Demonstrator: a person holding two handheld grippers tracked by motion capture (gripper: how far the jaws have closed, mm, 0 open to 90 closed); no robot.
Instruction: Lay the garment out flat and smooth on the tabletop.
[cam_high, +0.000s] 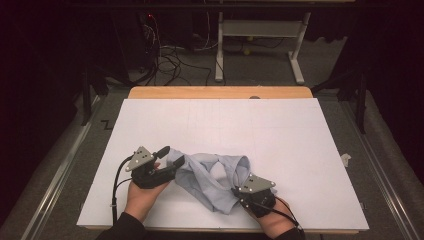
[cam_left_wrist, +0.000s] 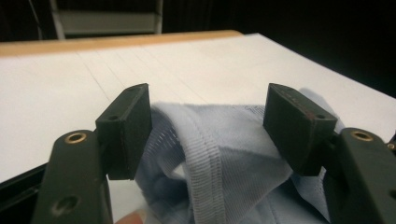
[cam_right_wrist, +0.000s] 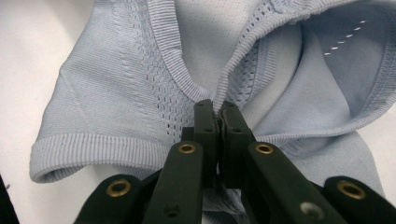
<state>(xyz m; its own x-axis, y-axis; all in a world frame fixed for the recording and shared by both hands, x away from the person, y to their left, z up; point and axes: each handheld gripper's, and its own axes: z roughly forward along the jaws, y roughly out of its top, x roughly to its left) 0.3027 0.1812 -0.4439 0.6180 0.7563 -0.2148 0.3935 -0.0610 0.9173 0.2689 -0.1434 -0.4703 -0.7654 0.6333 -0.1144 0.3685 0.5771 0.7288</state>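
Observation:
A pale blue knit garment (cam_high: 210, 175) lies crumpled on the white table top (cam_high: 225, 125), near the front edge. My left gripper (cam_high: 171, 157) is at the garment's left end. In the left gripper view its jaws (cam_left_wrist: 210, 121) stand wide apart, and a ribbed fold of the garment (cam_left_wrist: 219, 154) rises between them without being pinched. My right gripper (cam_high: 240, 191) is at the garment's front right. In the right gripper view it (cam_right_wrist: 215, 109) is shut on a ribbed hem of the garment (cam_right_wrist: 116, 93), where two edges meet.
Bare white surface stretches behind and to the right of the garment. A strip of the wooden table (cam_high: 220, 92) shows at the far edge. A small white scrap (cam_high: 345, 159) lies off the right side. Cables and a white desk frame (cam_high: 260, 30) stand on the floor beyond.

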